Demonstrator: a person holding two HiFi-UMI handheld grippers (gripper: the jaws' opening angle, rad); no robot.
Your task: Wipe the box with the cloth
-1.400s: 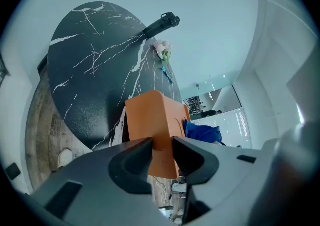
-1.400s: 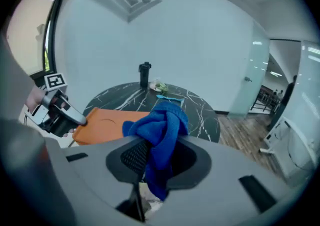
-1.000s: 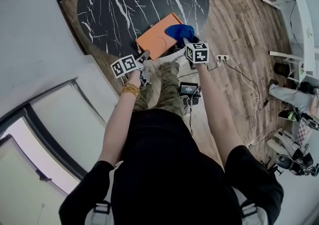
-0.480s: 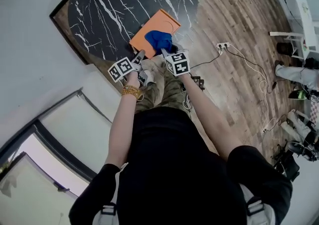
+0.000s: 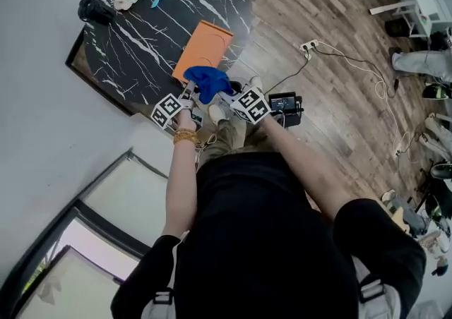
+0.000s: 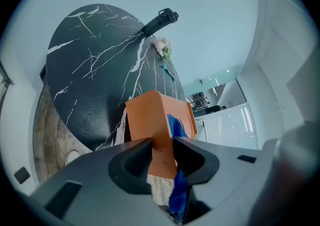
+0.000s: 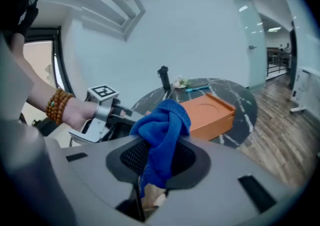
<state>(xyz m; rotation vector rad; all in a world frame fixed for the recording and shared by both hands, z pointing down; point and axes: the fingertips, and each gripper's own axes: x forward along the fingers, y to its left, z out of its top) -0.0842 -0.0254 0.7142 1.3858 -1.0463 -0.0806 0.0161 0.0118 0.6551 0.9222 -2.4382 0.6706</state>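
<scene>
The black marble table [image 5: 134,21] is seen at the upper left of the head view, further left than a second ago because the view has swung. The orange box [image 5: 201,48] is lying near the table's lower right edge. Its near corner is clamped between the jaws of the left gripper [image 5: 188,89], which has been kept in place. The blue cloth [image 5: 208,81] has been drawn across the box. A second ago it was seen at the box's right corner and half a second ago on its lower middle. Now it is bunched at the bottom end, just beside the left gripper. One pass is therefore judged complete, though contact with the box cannot be made out. The cloth is pinched in the right gripper [image 5: 220,96], whose jaws have just been eased open a trifle yet are still pressed on the fabric.
</scene>
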